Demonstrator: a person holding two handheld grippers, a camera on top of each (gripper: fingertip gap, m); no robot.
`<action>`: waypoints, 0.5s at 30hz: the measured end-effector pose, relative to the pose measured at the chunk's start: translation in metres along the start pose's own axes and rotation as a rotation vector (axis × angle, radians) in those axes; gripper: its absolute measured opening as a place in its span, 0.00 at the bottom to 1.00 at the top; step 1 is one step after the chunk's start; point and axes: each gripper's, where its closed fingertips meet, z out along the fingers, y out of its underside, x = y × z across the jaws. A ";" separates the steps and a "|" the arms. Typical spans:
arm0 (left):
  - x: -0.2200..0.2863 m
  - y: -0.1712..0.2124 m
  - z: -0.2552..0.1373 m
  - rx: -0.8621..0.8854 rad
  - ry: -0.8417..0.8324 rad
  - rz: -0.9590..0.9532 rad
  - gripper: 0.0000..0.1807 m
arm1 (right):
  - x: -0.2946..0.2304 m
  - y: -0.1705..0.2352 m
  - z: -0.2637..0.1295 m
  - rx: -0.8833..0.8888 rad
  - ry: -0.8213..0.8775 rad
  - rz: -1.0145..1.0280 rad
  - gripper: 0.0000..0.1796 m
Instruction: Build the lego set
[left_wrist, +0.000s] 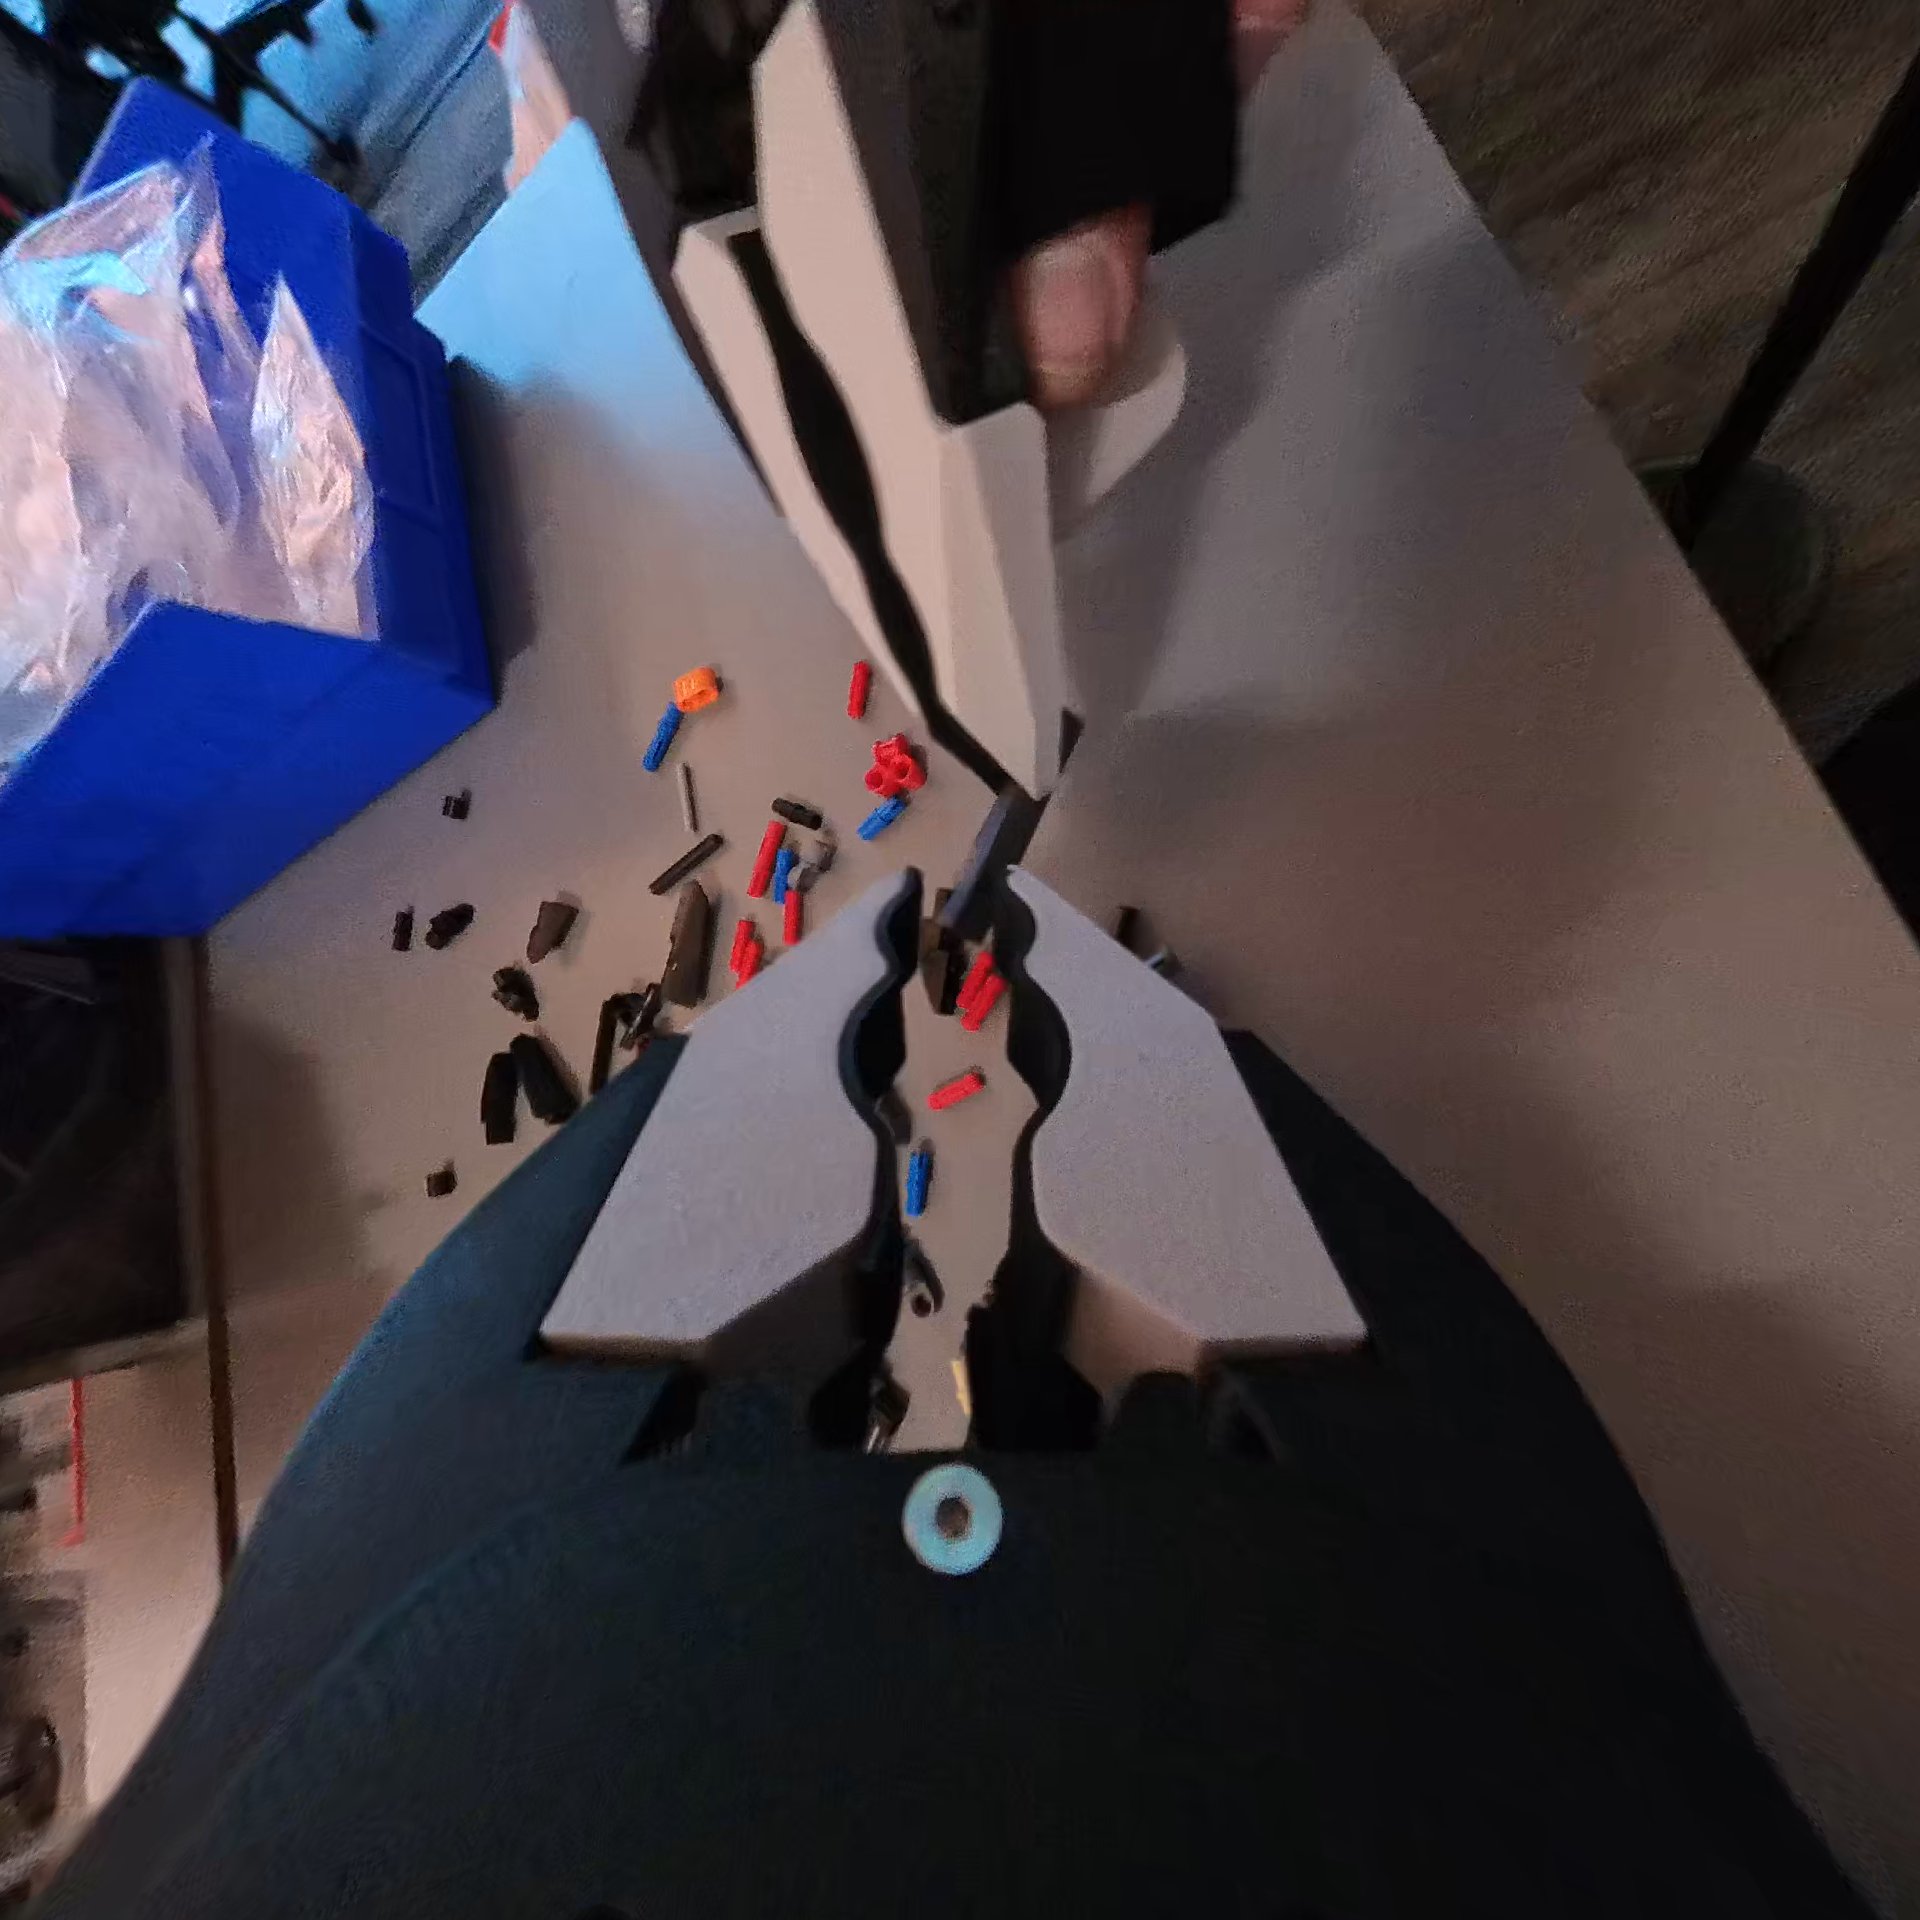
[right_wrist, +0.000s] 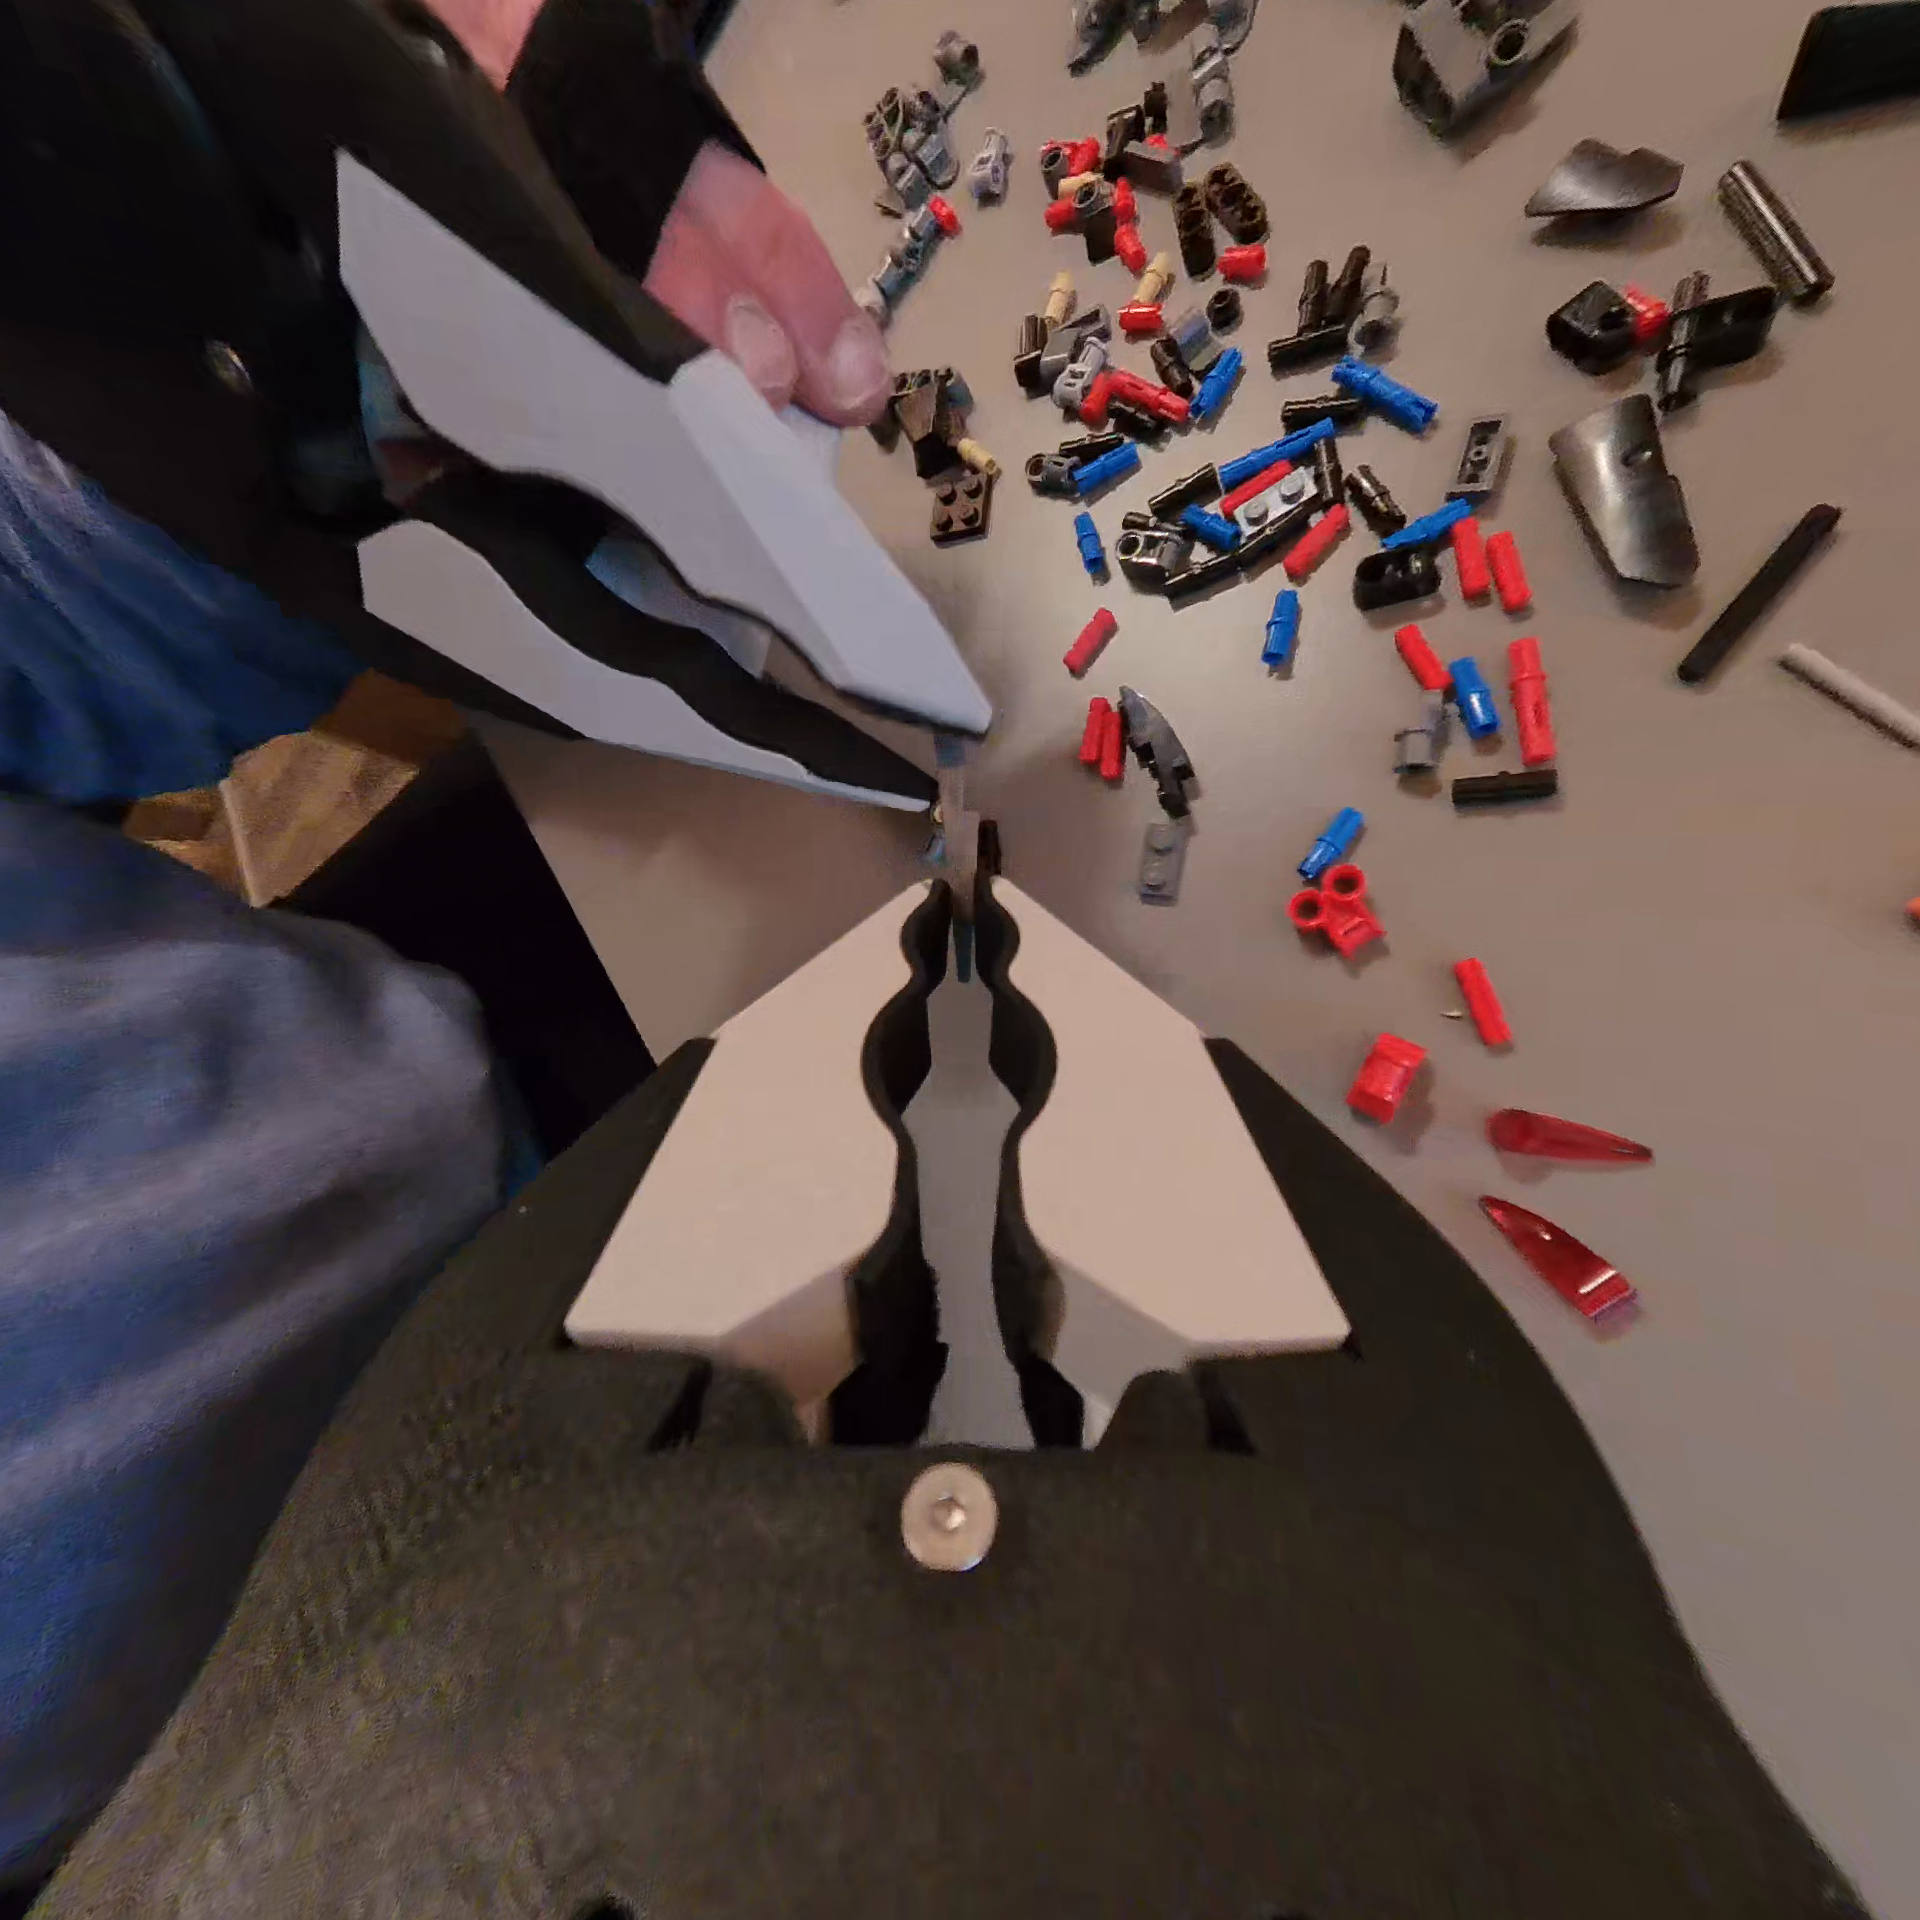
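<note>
A small dark grey lego piece (left_wrist: 995, 852) is held above the table between both grippers. My left gripper (left_wrist: 961, 891) is closed on its near end. My right gripper (left_wrist: 1042, 781) comes in from above and pinches its far end. In the right wrist view, my right gripper (right_wrist: 966, 896) is shut on the thin grey piece (right_wrist: 962, 925), and my left gripper (right_wrist: 958, 761) grips its upper end from the upper left. Loose red and blue pins (right_wrist: 1314, 545) and black parts lie scattered on the table (right_wrist: 1714, 935).
A blue bin (left_wrist: 239, 748) with clear plastic bags stands at the table's left in the left wrist view. Two clear red curved pieces (right_wrist: 1558, 1195) lie at the right. Long black axles (right_wrist: 1756, 597) lie farther out. A person's blue-clad leg (right_wrist: 208, 1143) is beyond the table edge. Left and right tips are no more than a few centimetres apart.
</note>
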 end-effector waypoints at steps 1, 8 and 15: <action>0.004 -0.003 0.000 0.009 0.011 0.025 0.02 | -0.001 0.000 0.000 -0.002 -0.017 0.005 0.00; 0.003 -0.012 -0.003 0.060 0.029 0.047 0.01 | -0.005 -0.001 -0.009 0.047 -0.110 0.049 0.00; 0.007 -0.012 -0.002 0.034 -0.006 0.158 0.04 | -0.010 -0.004 -0.013 0.072 -0.193 0.071 0.00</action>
